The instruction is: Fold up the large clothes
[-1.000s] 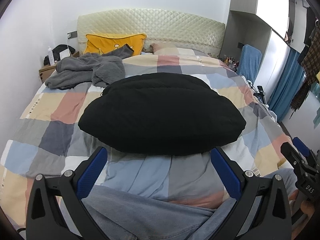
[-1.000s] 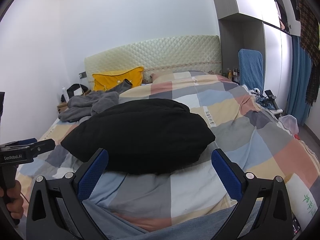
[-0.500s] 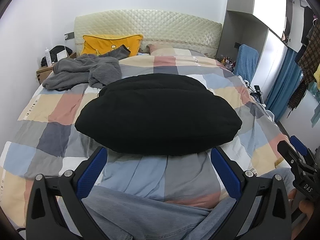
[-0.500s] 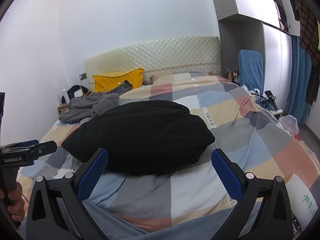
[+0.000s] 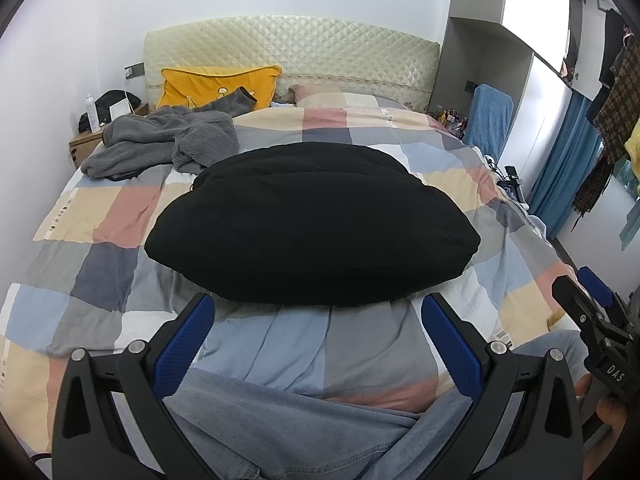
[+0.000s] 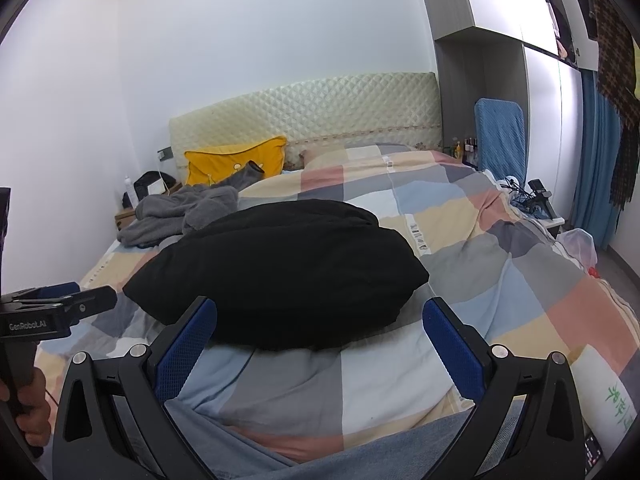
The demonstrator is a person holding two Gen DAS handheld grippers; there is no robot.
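A large black garment (image 5: 312,224) lies folded into a thick flat bundle in the middle of the checked bedspread (image 5: 100,216); it also shows in the right wrist view (image 6: 276,268). My left gripper (image 5: 318,332) is open and empty, held back from the bundle's near edge, above the bed's foot. My right gripper (image 6: 320,336) is open and empty, also short of the near edge. Each gripper shows at the side of the other's view, the right one (image 5: 588,316) and the left one (image 6: 60,308).
A crumpled grey garment (image 5: 160,144) lies at the bed's far left, by a yellow pillow (image 5: 216,84). A nightstand (image 5: 86,144) stands at the left. A blue chair (image 5: 490,120) and wardrobe are to the right. Jeans-clad legs (image 5: 288,432) are below the grippers.
Both grippers have drawn back slightly and risen a little from the bed. The black bundle has not moved. Both grippers stay open.
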